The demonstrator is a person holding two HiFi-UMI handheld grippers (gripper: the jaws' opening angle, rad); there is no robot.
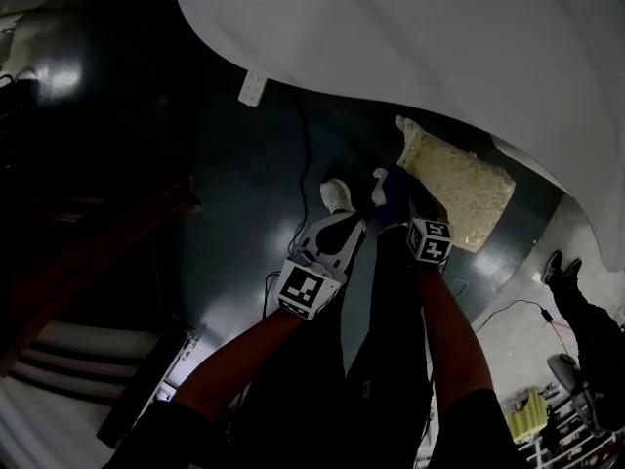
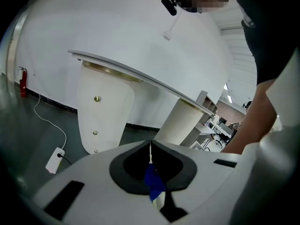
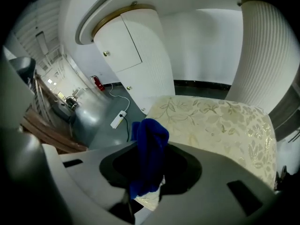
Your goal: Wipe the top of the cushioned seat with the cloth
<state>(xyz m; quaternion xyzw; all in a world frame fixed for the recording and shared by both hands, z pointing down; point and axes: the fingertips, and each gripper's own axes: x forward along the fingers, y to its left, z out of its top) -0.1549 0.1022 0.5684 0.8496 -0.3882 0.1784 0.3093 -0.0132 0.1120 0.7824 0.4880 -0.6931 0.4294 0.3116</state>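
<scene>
Nearest us, two bare forearms reach down and forward, each holding a tool with a marker cube on it. The left tool has its jaws brought together, tips meeting. A sliver of blue shows low in the slit behind the tips, and we cannot tell whether it is pinched there. Just beside it, the right tool is clamped on the blue cloth, which bunches up between the jaws and hangs below them.

The cloth sits at the near corner of the cushioned seat, whose cream top carries a leaf pattern. We cannot tell whether cloth and seat are touching. From the head view the seat lies ahead and to the right of both tools, on a dark, glossy floor.

Further out, a white power strip lies on the floor with its cord trailing away. Beyond the seat stand a white pedestal with a small door and brass studs, and a fluted white column. Both carry a broad white worktop that overhangs the seat. At the far wall we make out a red fire extinguisher.
</scene>
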